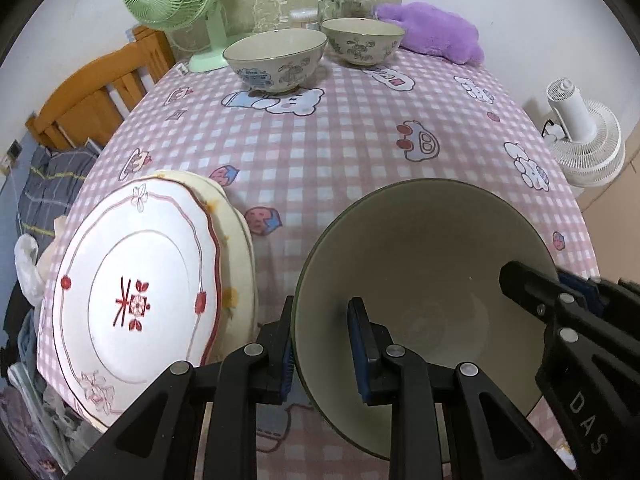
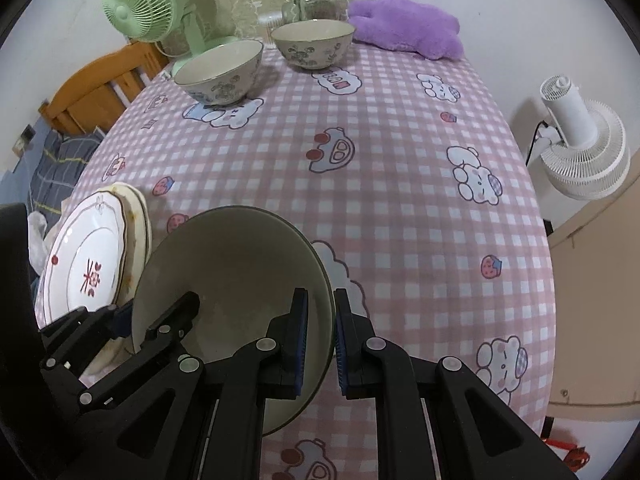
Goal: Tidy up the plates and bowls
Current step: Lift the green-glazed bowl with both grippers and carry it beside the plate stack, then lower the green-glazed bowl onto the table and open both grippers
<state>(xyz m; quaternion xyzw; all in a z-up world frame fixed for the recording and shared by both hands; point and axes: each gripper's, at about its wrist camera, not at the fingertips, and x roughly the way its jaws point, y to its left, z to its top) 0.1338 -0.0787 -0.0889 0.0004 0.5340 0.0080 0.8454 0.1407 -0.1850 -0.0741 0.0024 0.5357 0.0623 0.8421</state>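
Bowl [image 1: 424, 264] | left tool [image 1: 320, 344], right tool [image 2: 320, 344] clamp opposite rims | both angled steeply down

Left gripper [image 1: 320, 350] angled steeply down, jaws clamped on near-left rim of bowl [image 1: 420, 264], one finger outside wall, one inside. Right gripper [image 2: 320, 346] same steep tilt, pinching opposite rim, inner finger in bowl, outer finger outside. Both grippers close together, side by side, sharing load
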